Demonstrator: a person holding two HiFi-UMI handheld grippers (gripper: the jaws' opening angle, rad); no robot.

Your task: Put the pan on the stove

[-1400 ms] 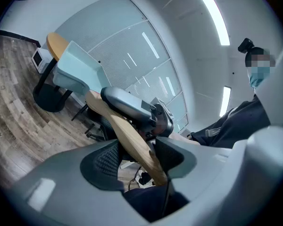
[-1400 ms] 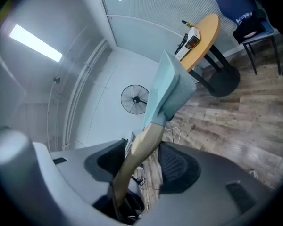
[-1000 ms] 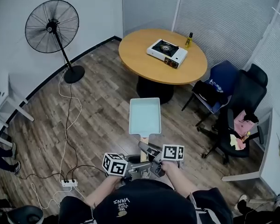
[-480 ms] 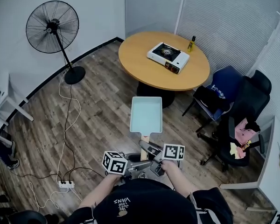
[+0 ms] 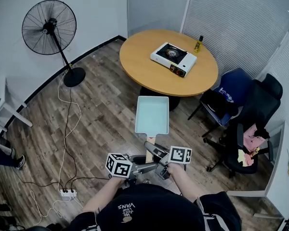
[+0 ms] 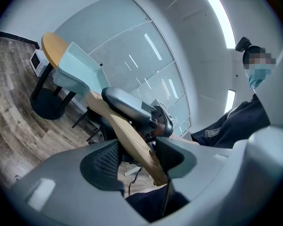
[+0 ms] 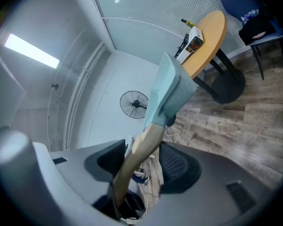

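A pale teal rectangular pan point(image 5: 152, 115) with a wooden handle point(image 5: 149, 147) hangs level above the wooden floor, short of the table. My left gripper point(image 5: 145, 167) and right gripper point(image 5: 153, 151) are both shut on the handle, the left nearer its end. In the left gripper view the handle point(image 6: 127, 128) runs between the pads up to the pan point(image 6: 71, 72). The right gripper view shows the handle point(image 7: 140, 149) between its pads below the pan point(image 7: 167, 86). The white portable stove point(image 5: 173, 58) sits on the round wooden table point(image 5: 139, 64), well beyond the pan.
A small bottle point(image 5: 198, 43) stands next to the stove. A pedestal fan point(image 5: 49, 28) is at the far left, with its cable and a power strip point(image 5: 65, 192) on the floor. A blue chair point(image 5: 229, 90) and a black chair point(image 5: 253, 124) stand to the right.
The pan and both grippers have edged forward toward the table, and the view has shifted with them. Both grips on the handle are unchanged.
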